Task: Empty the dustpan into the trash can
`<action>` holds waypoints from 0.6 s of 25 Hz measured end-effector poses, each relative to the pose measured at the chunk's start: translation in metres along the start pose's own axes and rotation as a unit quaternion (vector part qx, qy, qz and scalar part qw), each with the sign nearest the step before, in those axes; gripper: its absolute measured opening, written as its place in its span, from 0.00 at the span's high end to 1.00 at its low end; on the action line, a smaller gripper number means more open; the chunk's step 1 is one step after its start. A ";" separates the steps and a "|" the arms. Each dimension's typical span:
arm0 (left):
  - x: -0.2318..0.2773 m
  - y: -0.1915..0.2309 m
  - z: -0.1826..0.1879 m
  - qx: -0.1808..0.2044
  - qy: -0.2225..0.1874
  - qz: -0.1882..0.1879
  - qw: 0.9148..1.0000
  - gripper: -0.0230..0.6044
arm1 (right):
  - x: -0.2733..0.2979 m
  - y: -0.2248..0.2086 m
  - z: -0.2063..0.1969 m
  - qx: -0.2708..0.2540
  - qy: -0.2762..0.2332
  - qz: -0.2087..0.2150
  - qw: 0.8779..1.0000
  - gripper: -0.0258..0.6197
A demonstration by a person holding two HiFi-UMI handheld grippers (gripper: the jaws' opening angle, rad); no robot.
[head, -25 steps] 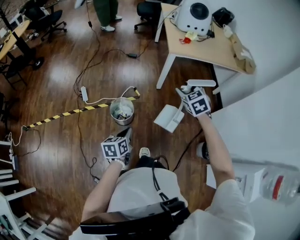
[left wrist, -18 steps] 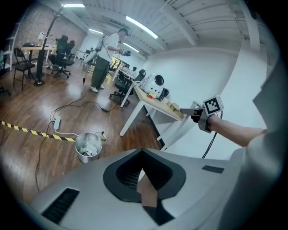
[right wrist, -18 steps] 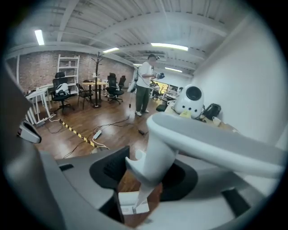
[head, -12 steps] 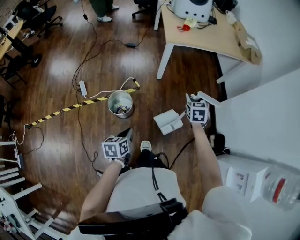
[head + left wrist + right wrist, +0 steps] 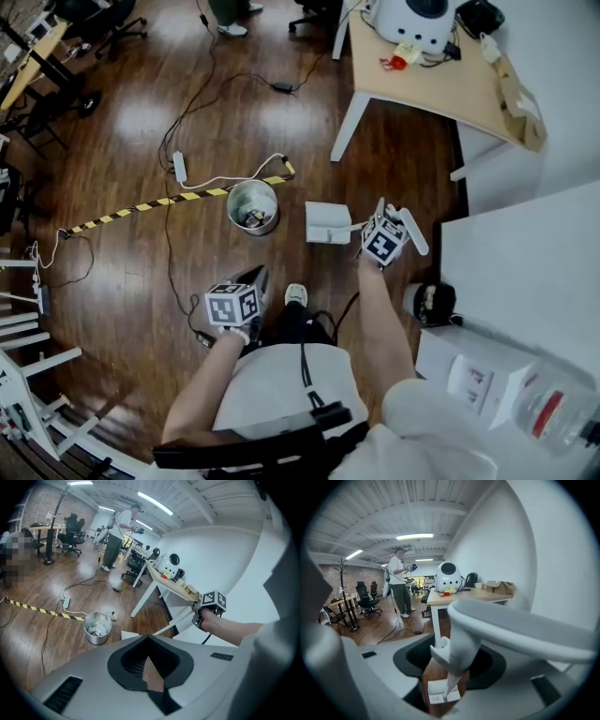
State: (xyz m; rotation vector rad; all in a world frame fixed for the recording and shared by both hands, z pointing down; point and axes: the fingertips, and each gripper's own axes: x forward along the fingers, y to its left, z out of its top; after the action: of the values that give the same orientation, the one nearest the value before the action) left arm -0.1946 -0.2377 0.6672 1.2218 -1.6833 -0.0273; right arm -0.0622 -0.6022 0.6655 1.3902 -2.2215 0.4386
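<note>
My right tongs (image 5: 375, 230) clamp the dustpan (image 5: 327, 223) by its handle, left tongs (image 5: 255, 277) closed, empty. It's beside the trash can (image 5: 231, 208), not over it, so tipping early spills onto the floor (image 5: 141, 281).

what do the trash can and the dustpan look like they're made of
Trash can: likely bare metal, going by its shiny silver wall that catches the light.
Dustpan: probably plastic, with an even matte white surface and a smooth moulded shape.
</note>
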 end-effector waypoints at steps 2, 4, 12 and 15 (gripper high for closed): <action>-0.006 0.008 0.000 -0.009 -0.003 0.010 1.000 0.97 | 0.010 0.009 -0.005 0.012 -0.001 -0.007 1.000 0.62; -0.013 0.016 -0.001 -0.019 -0.007 0.020 1.000 0.97 | 0.020 0.023 -0.011 0.014 0.002 -0.005 1.000 0.62; -0.035 0.044 -0.010 -0.057 -0.023 0.050 0.997 0.97 | 0.026 0.082 -0.053 0.043 0.046 -0.009 0.998 0.60; -0.039 0.050 -0.014 -0.061 -0.025 0.050 0.997 0.97 | 0.013 0.091 -0.065 0.079 0.052 -0.009 0.995 0.59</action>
State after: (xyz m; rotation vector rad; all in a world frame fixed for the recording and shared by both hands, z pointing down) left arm -0.2204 -0.1790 0.6733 1.0528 -1.7575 -0.0998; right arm -0.1346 -0.5396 0.7250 1.4314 -2.1277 0.6773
